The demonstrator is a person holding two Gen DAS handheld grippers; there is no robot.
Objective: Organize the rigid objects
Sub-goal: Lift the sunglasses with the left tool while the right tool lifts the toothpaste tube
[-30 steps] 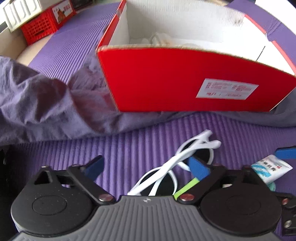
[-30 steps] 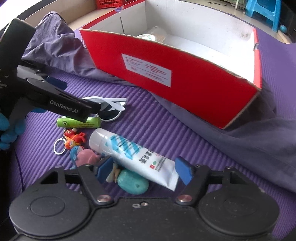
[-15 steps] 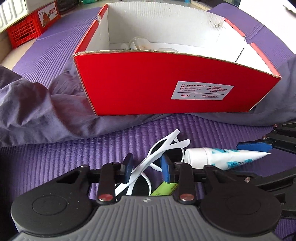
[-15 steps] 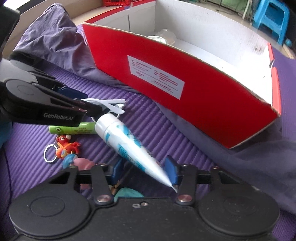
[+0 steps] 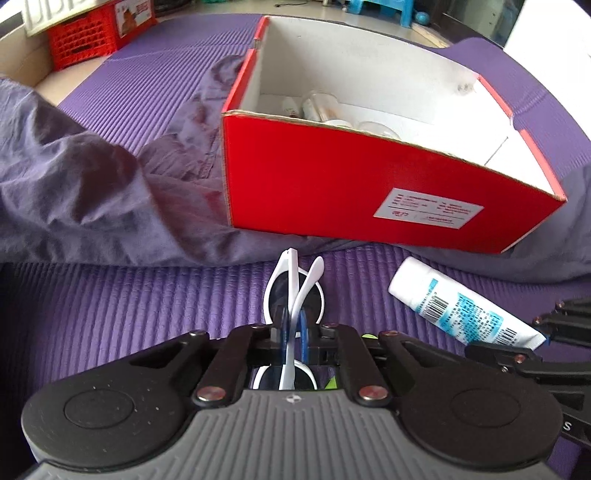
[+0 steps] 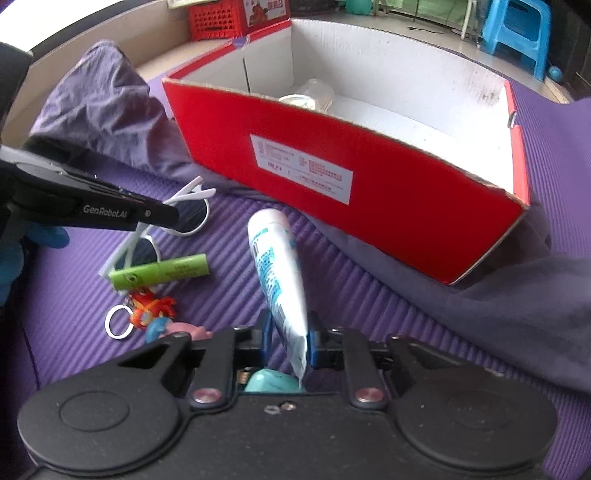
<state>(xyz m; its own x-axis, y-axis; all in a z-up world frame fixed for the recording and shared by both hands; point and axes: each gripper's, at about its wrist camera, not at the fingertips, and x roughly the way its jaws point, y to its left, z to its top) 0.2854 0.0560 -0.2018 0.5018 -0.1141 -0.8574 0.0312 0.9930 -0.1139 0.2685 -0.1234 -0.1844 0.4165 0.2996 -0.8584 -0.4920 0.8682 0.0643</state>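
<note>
Both grippers have just clamped: left gripper (image 5: 291, 341) pinches the sunglasses (image 5: 295, 291), right gripper (image 6: 290, 339) squeezes the tube (image 6: 277, 266); box (image 5: 369, 192) at twelve o'clock awaits.

Home floor, purple ribbed mat (image 5: 110, 317), blue plastic stool (image 6: 517, 33), red storage crate (image 5: 85, 40)

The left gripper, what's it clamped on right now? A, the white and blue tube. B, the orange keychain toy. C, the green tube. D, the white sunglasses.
D: the left gripper is shut on the folded arms of the white sunglasses; the white and blue tube sits in the right gripper.
</note>
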